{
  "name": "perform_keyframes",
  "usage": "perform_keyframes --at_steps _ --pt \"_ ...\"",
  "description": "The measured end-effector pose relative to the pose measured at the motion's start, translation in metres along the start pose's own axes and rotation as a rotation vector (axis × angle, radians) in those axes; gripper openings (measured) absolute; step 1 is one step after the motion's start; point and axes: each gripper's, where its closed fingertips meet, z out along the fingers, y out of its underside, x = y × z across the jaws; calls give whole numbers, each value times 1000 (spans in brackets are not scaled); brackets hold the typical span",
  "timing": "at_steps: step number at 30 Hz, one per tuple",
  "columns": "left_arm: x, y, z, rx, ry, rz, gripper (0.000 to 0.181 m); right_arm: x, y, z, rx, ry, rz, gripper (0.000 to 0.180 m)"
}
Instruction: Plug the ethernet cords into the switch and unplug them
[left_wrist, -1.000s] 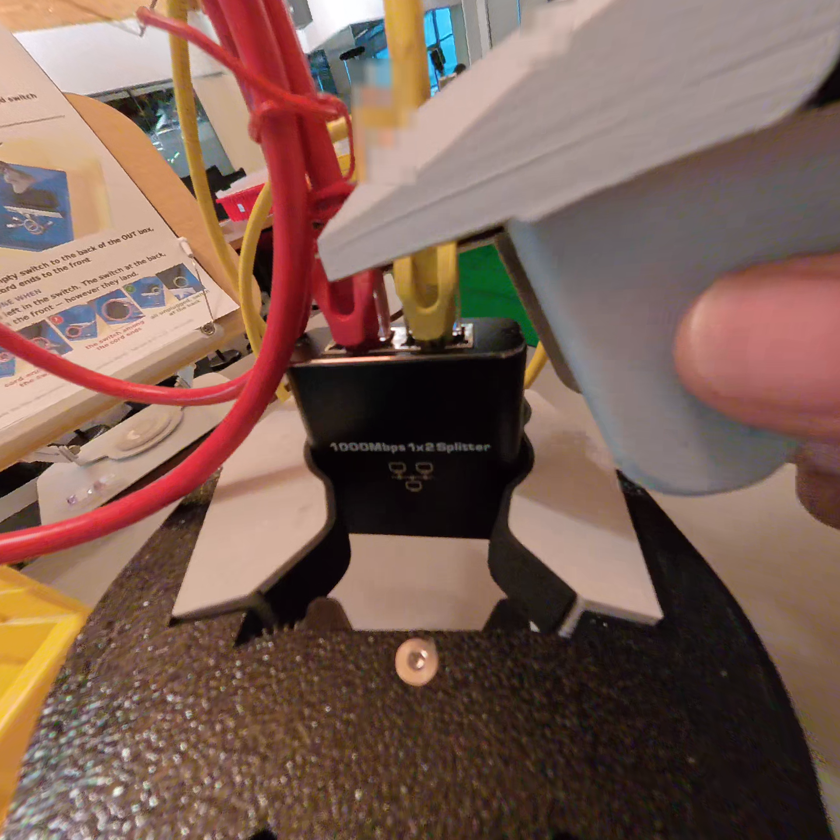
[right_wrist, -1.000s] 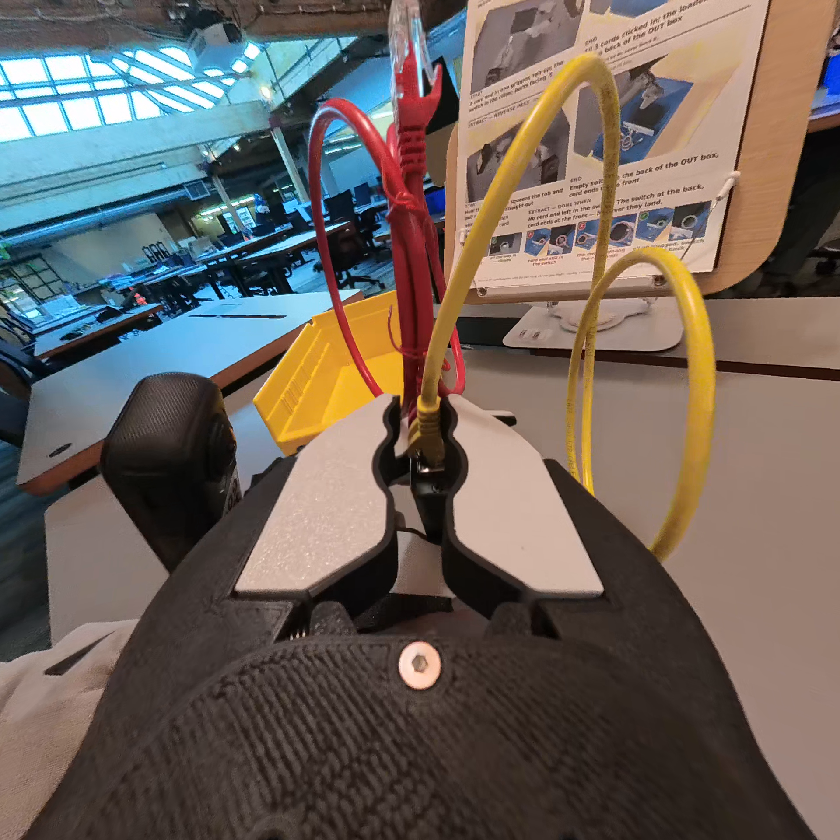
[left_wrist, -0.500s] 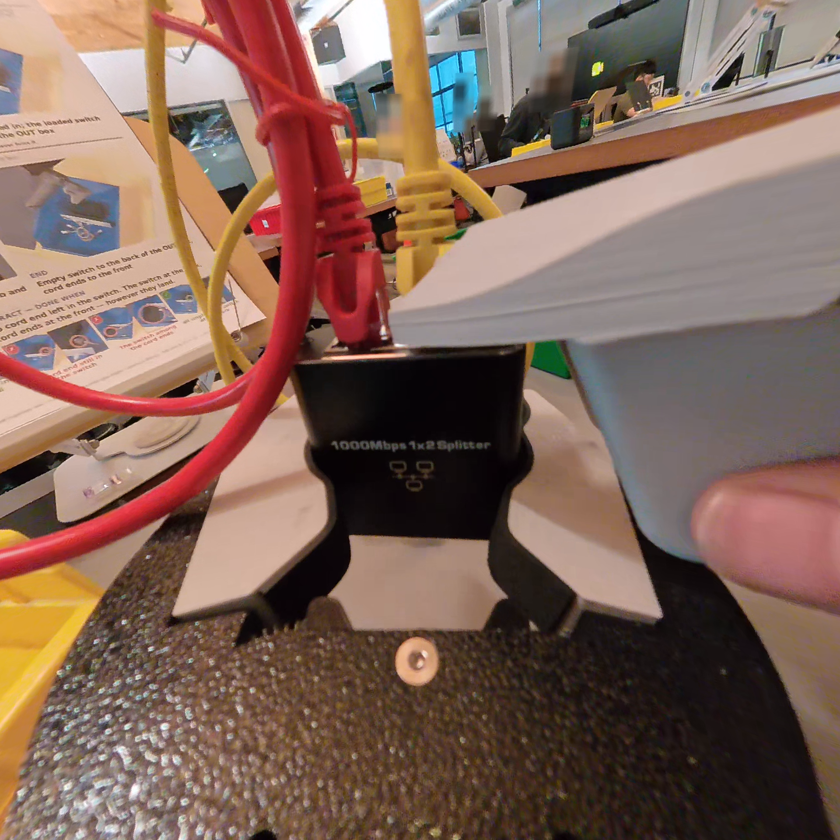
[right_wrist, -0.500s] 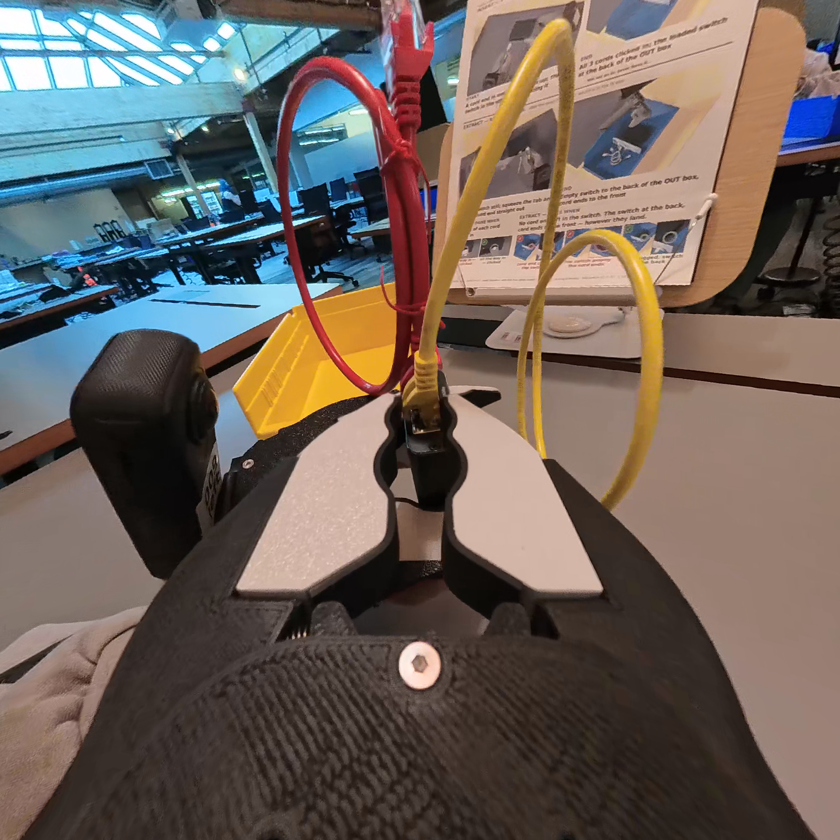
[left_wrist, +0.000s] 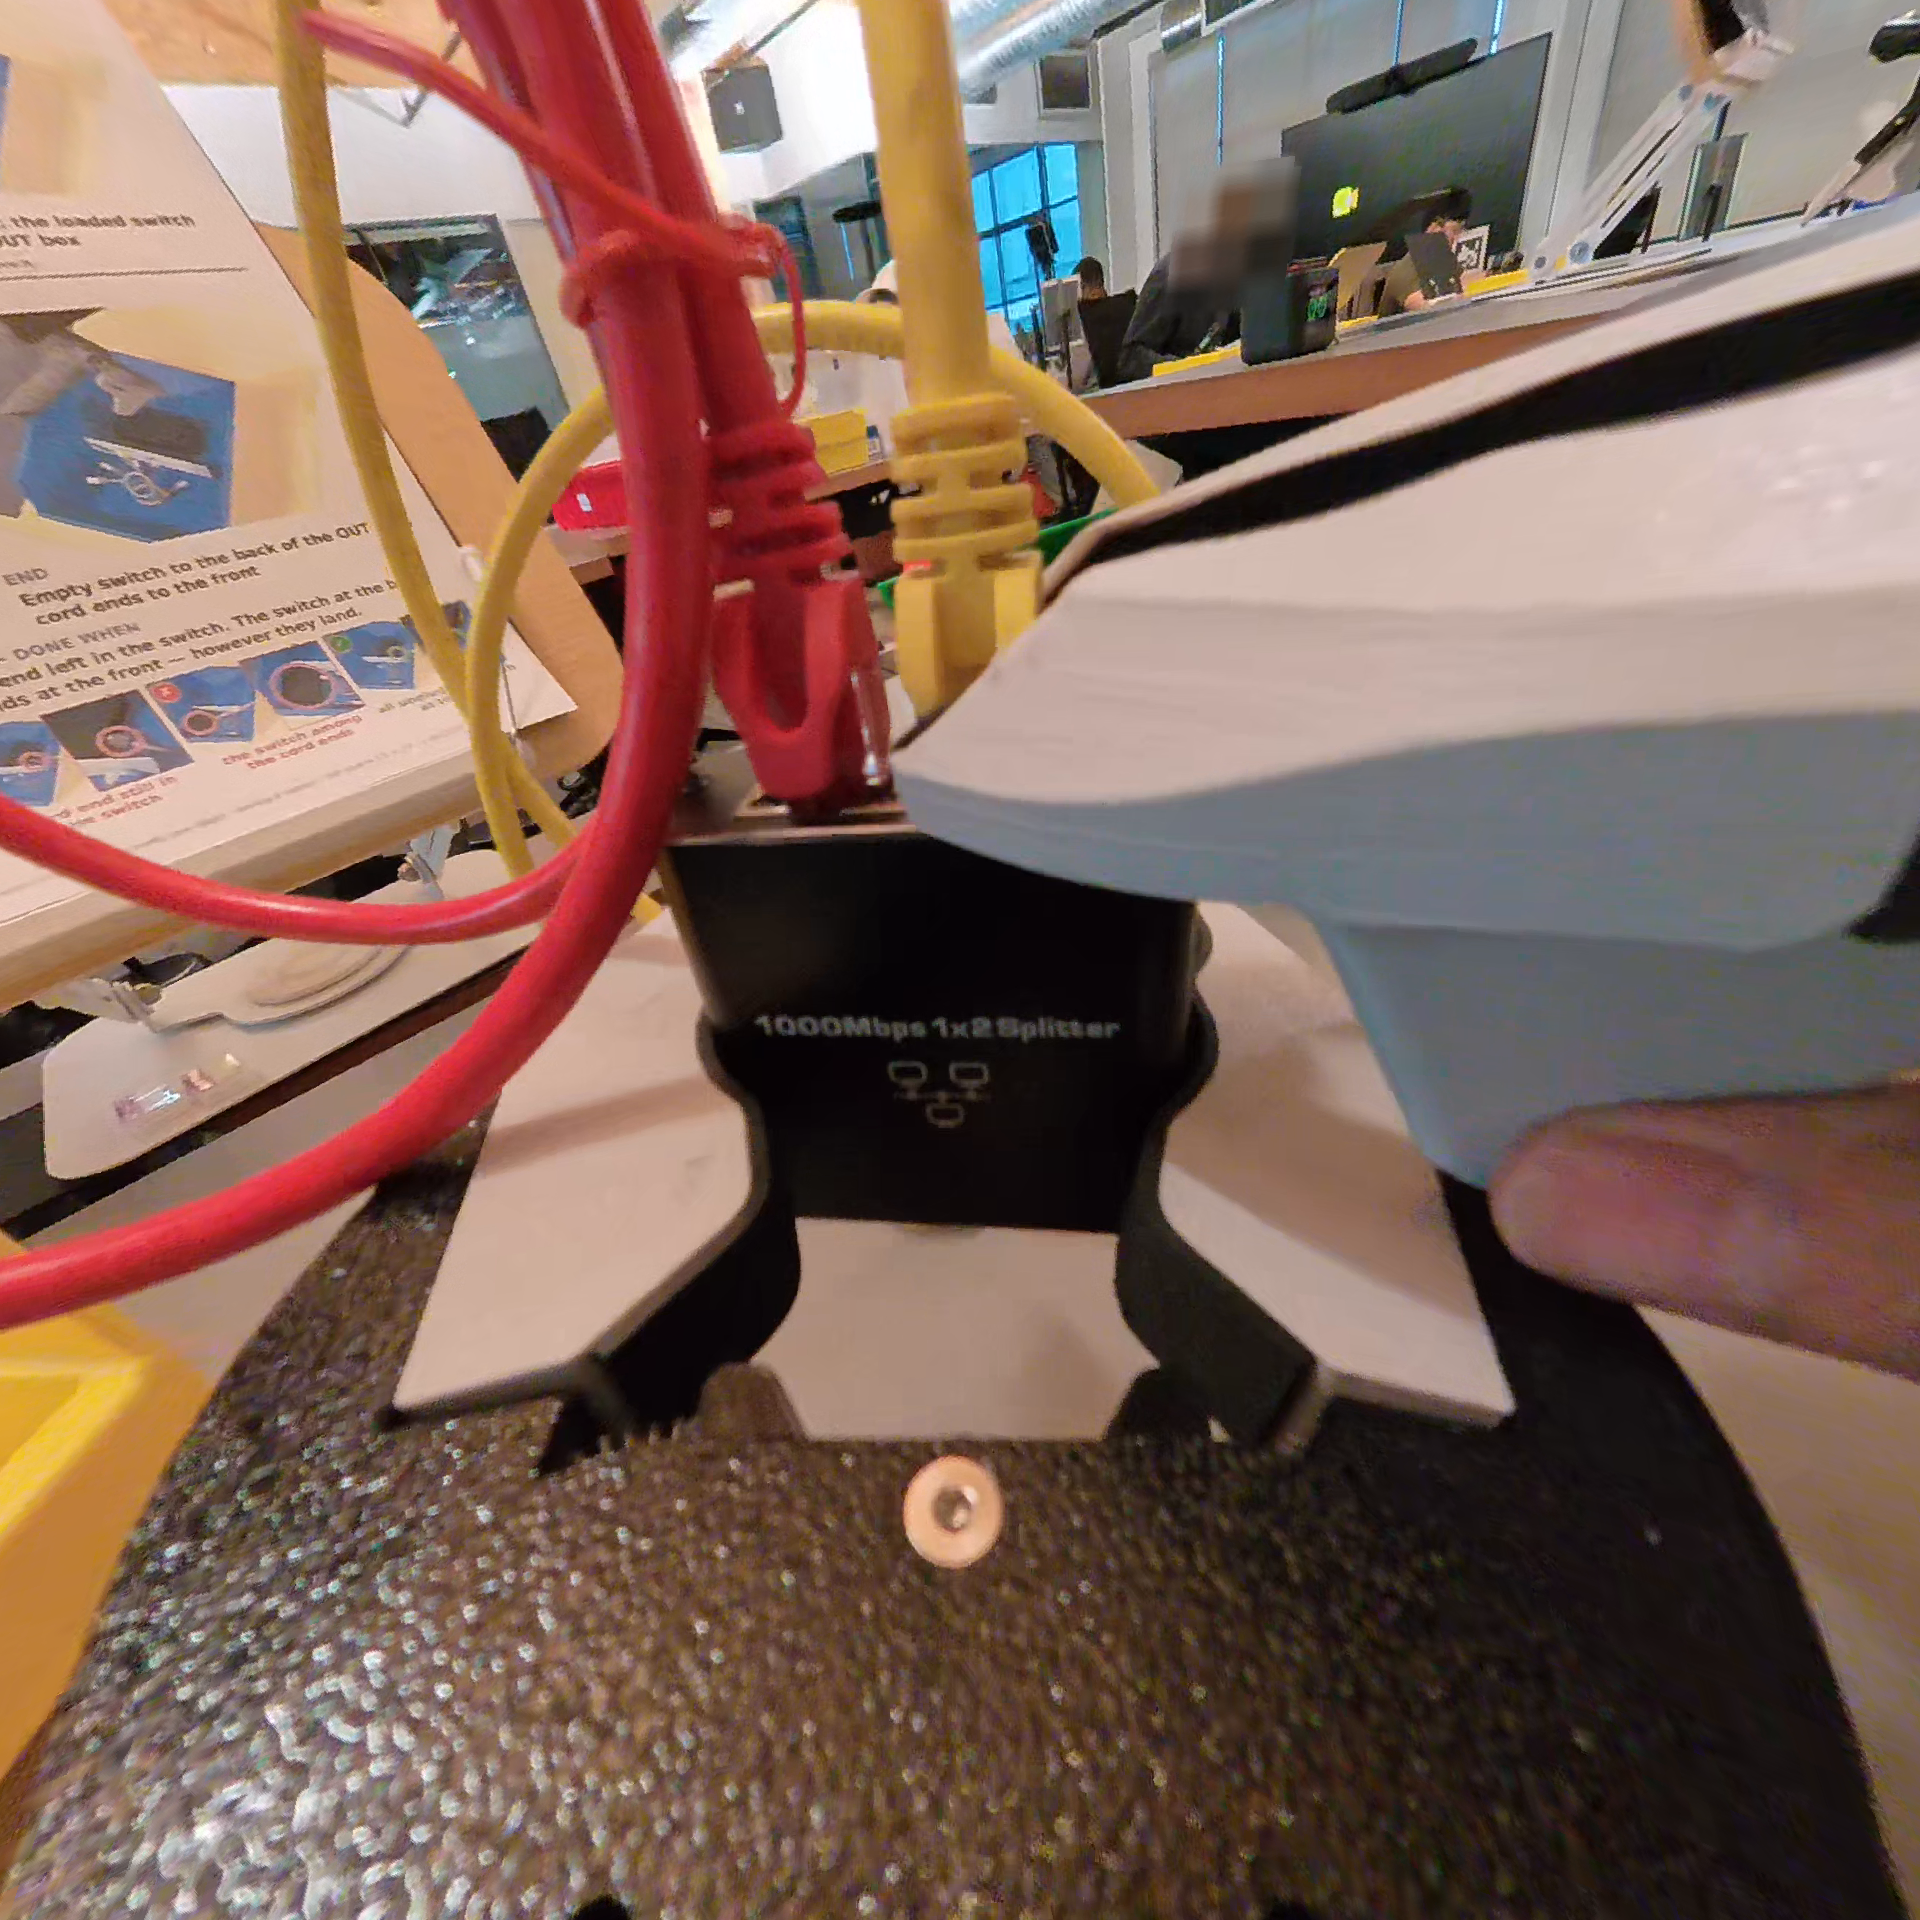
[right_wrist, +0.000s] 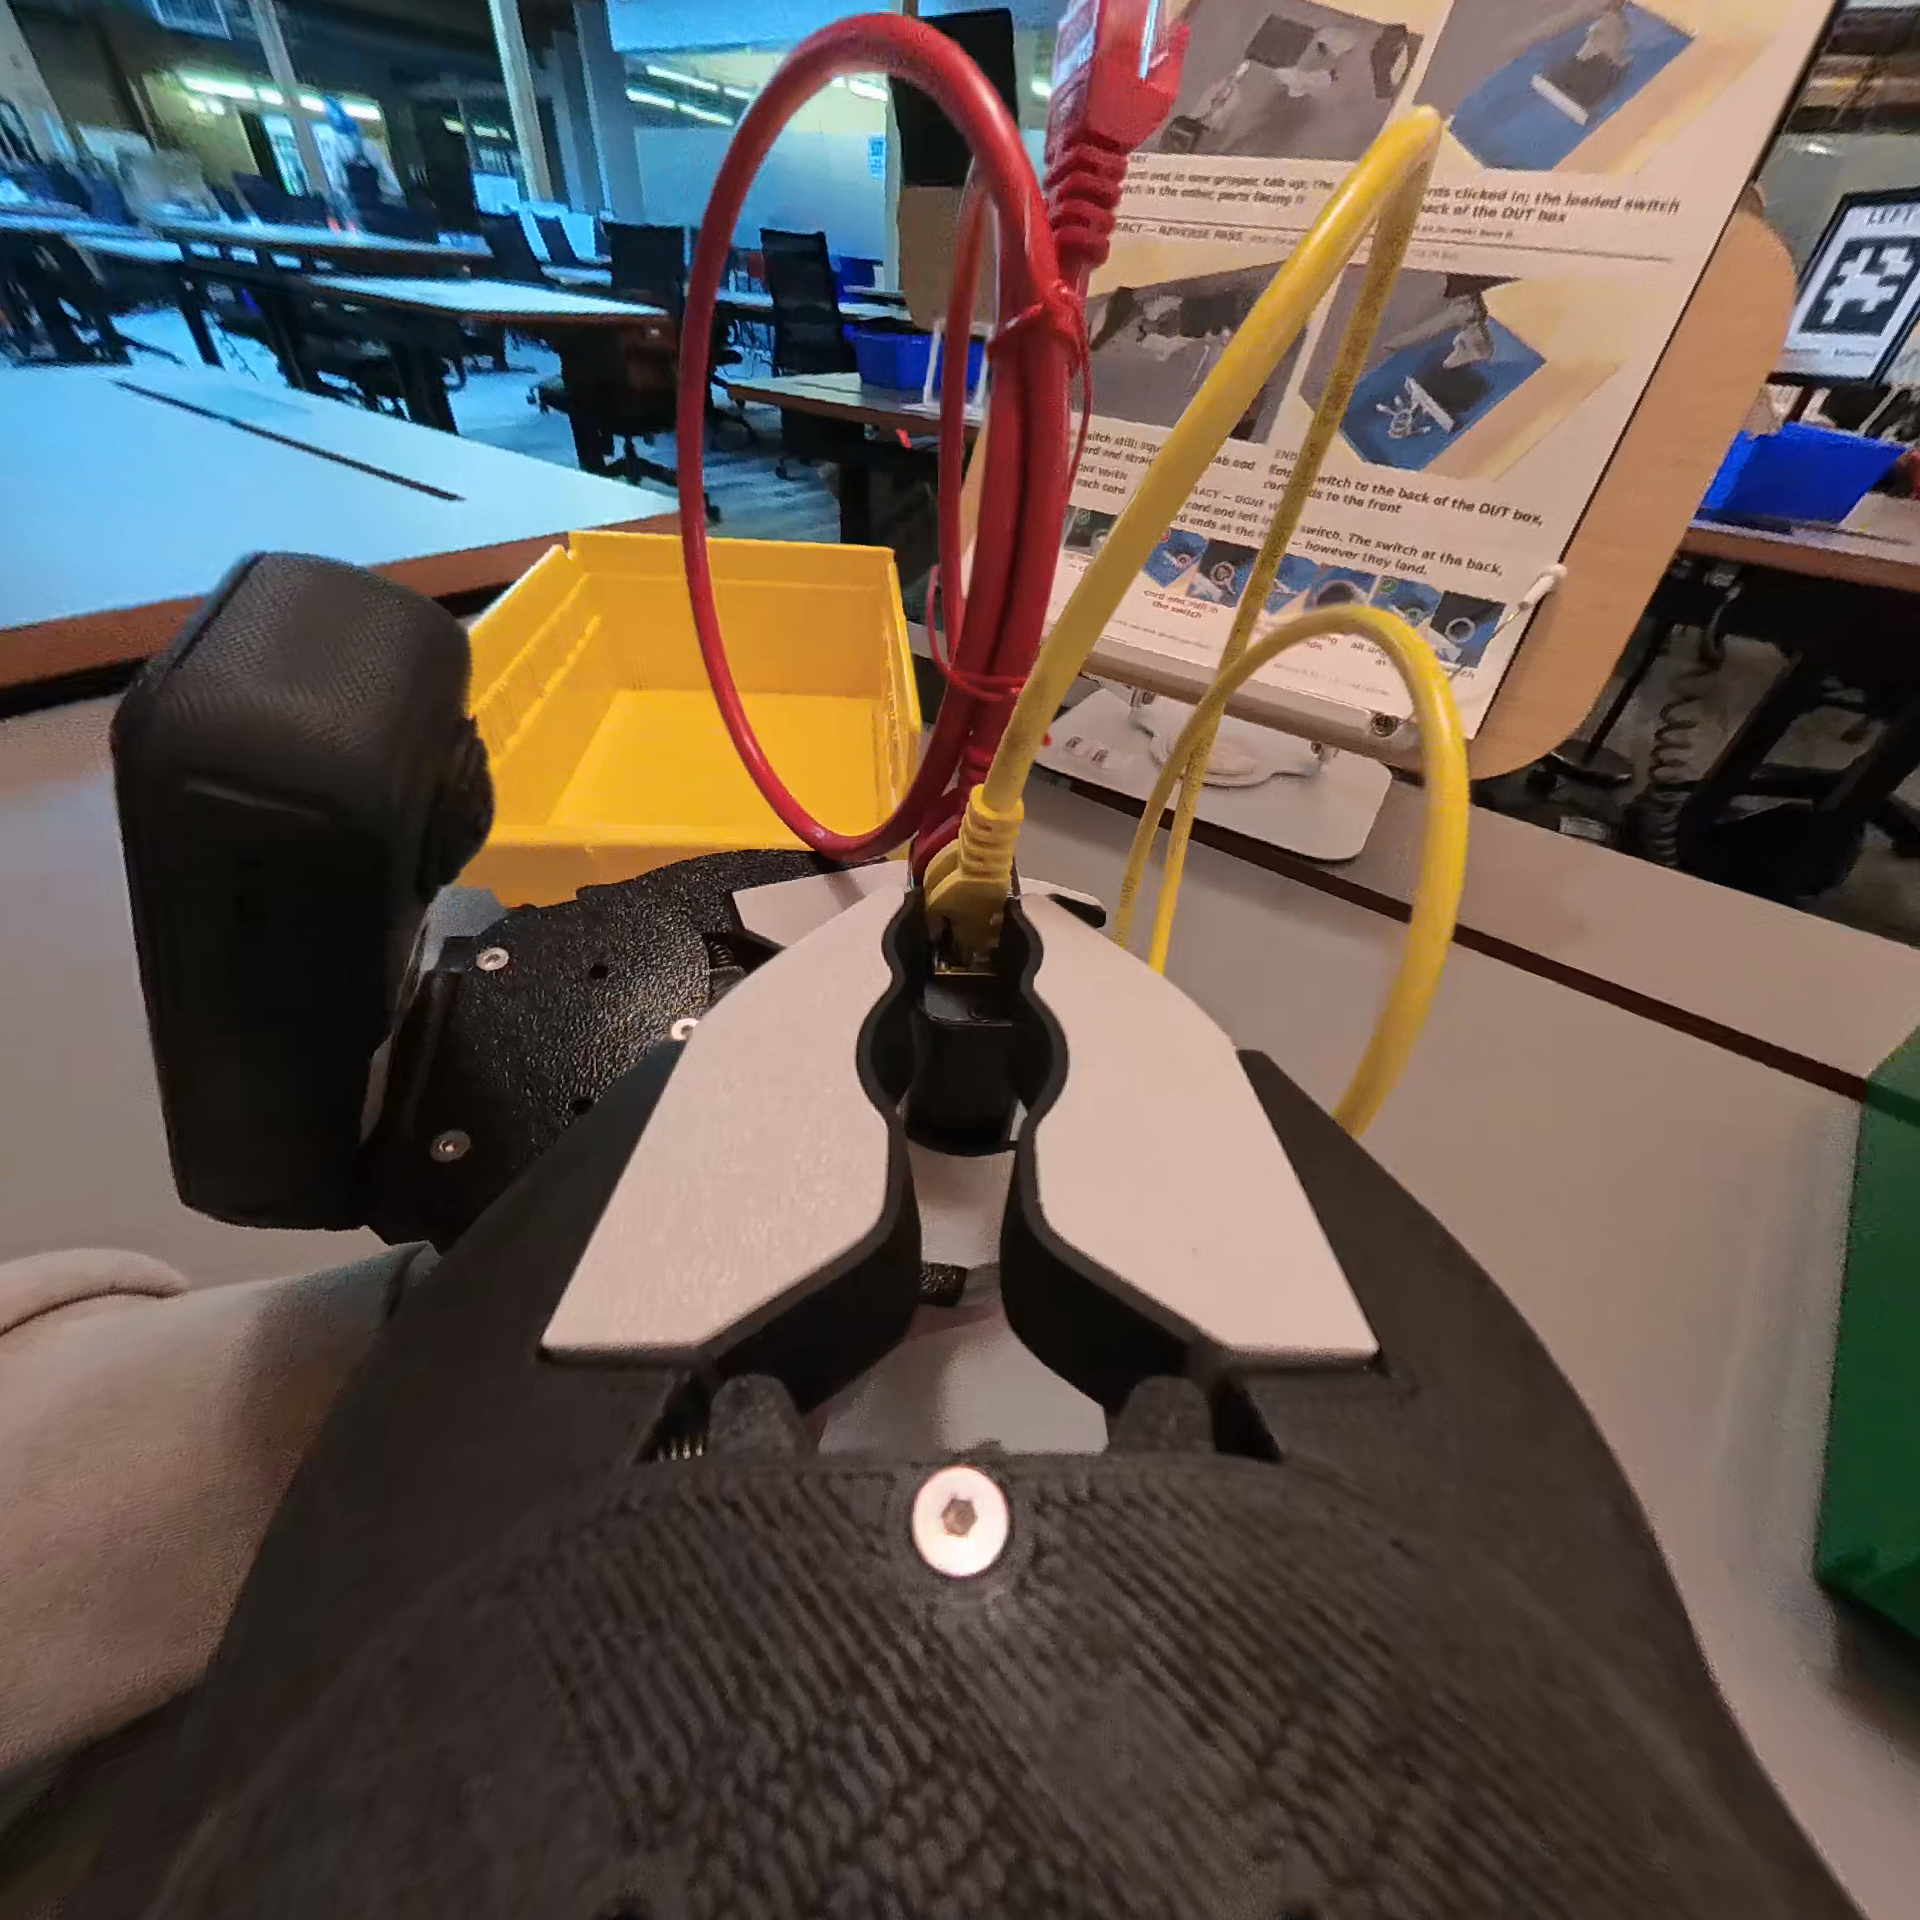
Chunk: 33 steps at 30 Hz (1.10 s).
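My left gripper is shut on the black switch and holds it upright, ports facing away. A red plug sits in the left port. A yellow plug stands over the right port, its base hidden behind a grey finger of the right gripper reaching in from the right. In the right wrist view, my right gripper is shut on the yellow plug just above the switch. The yellow cord and red cord loop upward.
A yellow bin stands behind the left gripper's body. An instruction sheet on a wooden stand is straight ahead. A green box sits at the right on the grey table. A thumb rests on the right gripper. One gripper's finger ends stand about 7 cm off the other's.
The right gripper's finger has come down along the yellow plug to the top of the switch and now hides the plug's base. The left gripper still holds the switch.
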Motion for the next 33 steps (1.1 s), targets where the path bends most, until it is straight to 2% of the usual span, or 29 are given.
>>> perform_keyframes --at_steps 19,33 --pt "-5 2 -1 4 -25 8 75 -2 0 4 5 -36 27 14" --pt "-4 -8 -4 68 -17 12 76 -12 -5 -1 -22 0 -264 14"
